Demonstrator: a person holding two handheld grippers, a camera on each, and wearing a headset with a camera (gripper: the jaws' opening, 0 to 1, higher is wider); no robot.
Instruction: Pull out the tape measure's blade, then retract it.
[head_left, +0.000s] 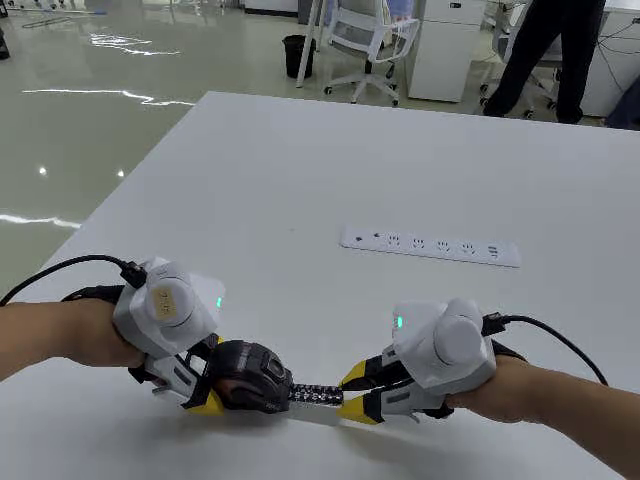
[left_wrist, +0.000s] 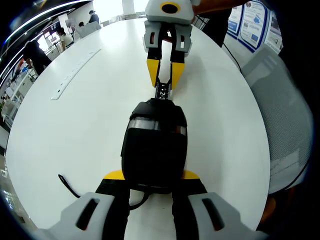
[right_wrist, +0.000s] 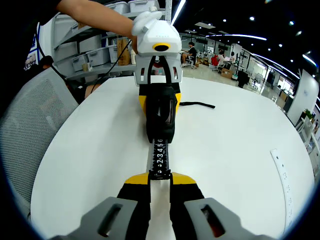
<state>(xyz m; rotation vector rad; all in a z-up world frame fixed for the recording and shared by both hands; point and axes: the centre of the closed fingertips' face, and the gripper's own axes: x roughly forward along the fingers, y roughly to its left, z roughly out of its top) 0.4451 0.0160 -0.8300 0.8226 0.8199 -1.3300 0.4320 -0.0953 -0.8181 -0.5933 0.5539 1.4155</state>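
Low in the head view, near the front edge of the white table (head_left: 300, 170), the two grippers faced each other tip to tip. The left gripper (head_left: 205, 398), at the lower left of the frame, had its yellow-tipped jaws clamped around the sides of the black tape measure (head_left: 250, 378), whose case rested on the tabletop. The right gripper (head_left: 352, 394), at the lower right, had its jaws drawn narrow and pinched onto the end of the blade (head_left: 316, 394). A short stretch of blade was out, a dark strip with white digits running flat between the case and the right gripper's tips.

In the right gripper view the digits ran up the blade from just above the jaws at the bottom of the frame, and the case sat straight ahead at the centre. In the left gripper view the case sat in the middle of the frame, wedged between the two yellow tips. The blade ran up from it to the other gripper at the top.

A thin black strap (right_wrist: 197, 105) lay on the table to the right of the case in the right gripper view. A white power strip (head_left: 430, 245) lay well apart from the grippers, right of centre in the head view. Beyond the table's far edge, along the top of that view, stood a white office chair (head_left: 365, 40), a dark bin (head_left: 297, 55) and a person (head_left: 545, 50) in dark trousers.
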